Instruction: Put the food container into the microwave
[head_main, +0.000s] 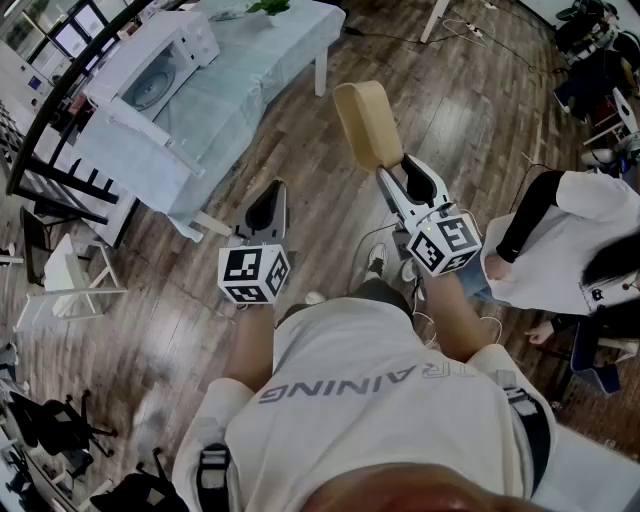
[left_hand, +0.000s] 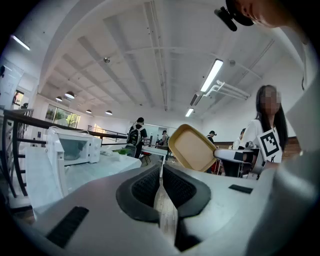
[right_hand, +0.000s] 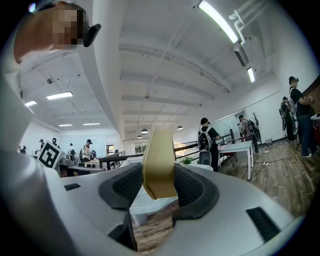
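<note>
The food container (head_main: 367, 122) looked matt tan plastic; the floor (head_main: 490, 120) was glossy wood; smooth cloth covered the table (head_main: 250, 70) at upper left.

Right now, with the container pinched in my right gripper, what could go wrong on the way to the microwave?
1. The right gripper pinches the food container by one edge only, so it could pivot or slip out over the floor.
2. The microwave stands on the table, some way off, with its door swung open; the container might clip the door going in.
</note>
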